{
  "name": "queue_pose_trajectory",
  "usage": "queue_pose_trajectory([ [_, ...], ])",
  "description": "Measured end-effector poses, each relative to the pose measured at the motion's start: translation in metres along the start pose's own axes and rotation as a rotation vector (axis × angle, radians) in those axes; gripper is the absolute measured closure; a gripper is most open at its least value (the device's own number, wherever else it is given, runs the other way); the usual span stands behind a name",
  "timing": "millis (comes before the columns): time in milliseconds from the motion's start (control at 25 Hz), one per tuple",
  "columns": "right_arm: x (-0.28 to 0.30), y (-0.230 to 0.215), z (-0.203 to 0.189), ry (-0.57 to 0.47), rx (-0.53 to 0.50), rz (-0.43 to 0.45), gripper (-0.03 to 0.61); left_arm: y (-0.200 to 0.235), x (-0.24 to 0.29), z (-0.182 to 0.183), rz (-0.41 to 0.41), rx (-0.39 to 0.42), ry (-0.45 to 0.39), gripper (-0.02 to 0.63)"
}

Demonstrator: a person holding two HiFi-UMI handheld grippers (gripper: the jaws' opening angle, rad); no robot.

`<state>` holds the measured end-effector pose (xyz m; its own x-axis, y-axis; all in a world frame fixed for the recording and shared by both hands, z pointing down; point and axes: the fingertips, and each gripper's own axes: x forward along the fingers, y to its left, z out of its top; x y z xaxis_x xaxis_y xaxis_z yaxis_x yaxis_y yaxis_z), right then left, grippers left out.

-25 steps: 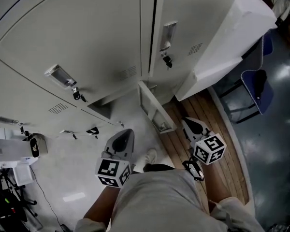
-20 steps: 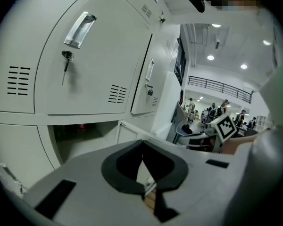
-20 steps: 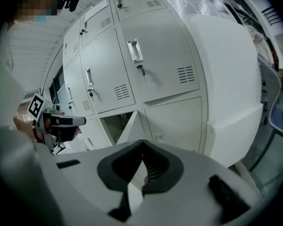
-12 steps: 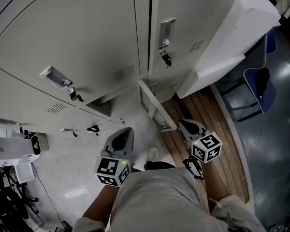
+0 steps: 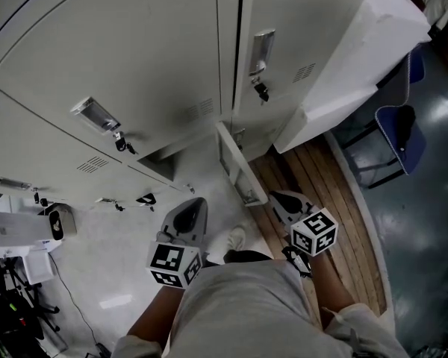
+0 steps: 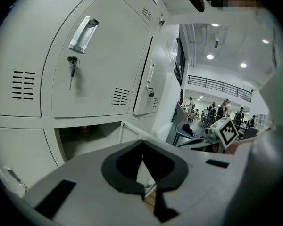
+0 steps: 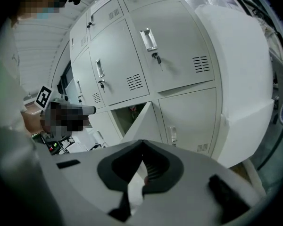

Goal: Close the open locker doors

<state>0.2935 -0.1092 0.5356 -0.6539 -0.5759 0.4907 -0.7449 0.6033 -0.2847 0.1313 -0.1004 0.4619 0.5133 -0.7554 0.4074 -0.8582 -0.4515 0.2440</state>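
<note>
A low locker door stands open, swung out from the grey locker bank over the floor. My left gripper hangs just left of it, jaws shut and empty. My right gripper is close to the door's outer edge on the right, also shut on nothing. In the left gripper view the dark open compartment lies beyond the left gripper. The right gripper view has the open door straight ahead of the right gripper. The upper doors with handles and keys are closed.
A white slab leans against the locker bank's right end. Blue chairs stand beyond it on the dark floor. Wooden planking runs under my right side. Electronics and cables sit at the left. My legs fill the bottom.
My right gripper has shifted left and a little down, nearer the open door's edge. The left gripper and the door have stayed put.
</note>
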Motion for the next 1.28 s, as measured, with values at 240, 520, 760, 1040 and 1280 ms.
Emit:
queue_pose_trajectory([
  [240, 0.013, 0.032, -0.007, 0.020, 0.002, 0.055, 0.551, 0.012, -0.021, -0.001, 0.022, -0.006, -0.002, 0.597],
  [520, 0.047, 0.085, -0.007, 0.037, -0.001, 0.116, 0.551, 0.046, -0.043, -0.003, 0.037, -0.016, 0.005, 0.597],
  [760, 0.080, 0.122, -0.002, 0.044, -0.003, 0.152, 0.551, 0.086, -0.064, 0.006, 0.058, -0.009, -0.002, 0.597],
  [1040, 0.120, 0.156, 0.011, 0.061, -0.030, 0.200, 0.551, 0.132, -0.090, 0.009, 0.111, -0.032, -0.021, 0.597],
  [1280, 0.150, 0.174, 0.023, 0.072, -0.060, 0.230, 0.551, 0.163, -0.110, 0.008, 0.158, -0.055, -0.034, 0.597],
])
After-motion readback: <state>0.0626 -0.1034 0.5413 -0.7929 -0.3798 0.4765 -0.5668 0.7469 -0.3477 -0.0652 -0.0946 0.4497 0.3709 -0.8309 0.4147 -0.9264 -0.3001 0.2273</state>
